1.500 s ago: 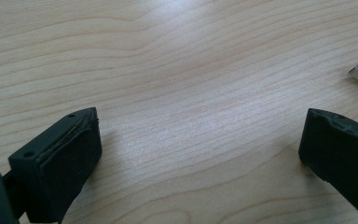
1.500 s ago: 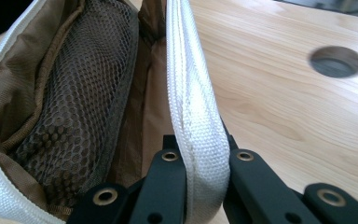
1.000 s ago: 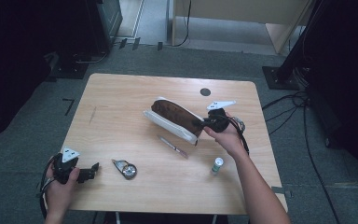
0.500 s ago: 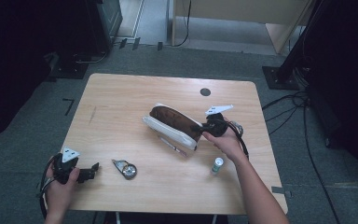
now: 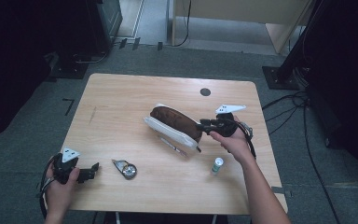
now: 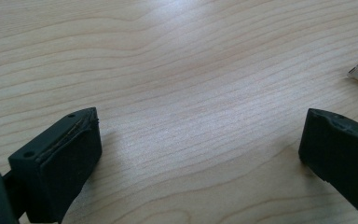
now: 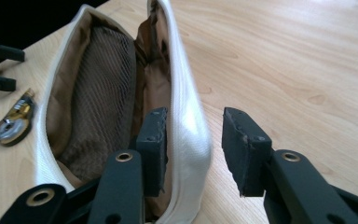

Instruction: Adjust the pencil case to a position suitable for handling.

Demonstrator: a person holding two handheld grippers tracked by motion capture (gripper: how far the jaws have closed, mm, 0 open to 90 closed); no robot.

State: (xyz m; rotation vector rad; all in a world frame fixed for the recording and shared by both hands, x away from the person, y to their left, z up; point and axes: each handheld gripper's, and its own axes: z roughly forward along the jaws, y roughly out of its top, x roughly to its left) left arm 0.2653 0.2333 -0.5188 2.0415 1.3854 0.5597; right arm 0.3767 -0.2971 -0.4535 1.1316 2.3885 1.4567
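Your right tongs straddle the near wall of the white pouch mid-worktop, jaws parted, not yet pinching, likely to hold it open. Your left tongs rest wide open, empty.

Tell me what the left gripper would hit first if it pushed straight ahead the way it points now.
Likely the small round metal object. The left gripper points right along the table's near edge, jaws open, with bare wood between them; the object lies just ahead, though perhaps slightly off line.
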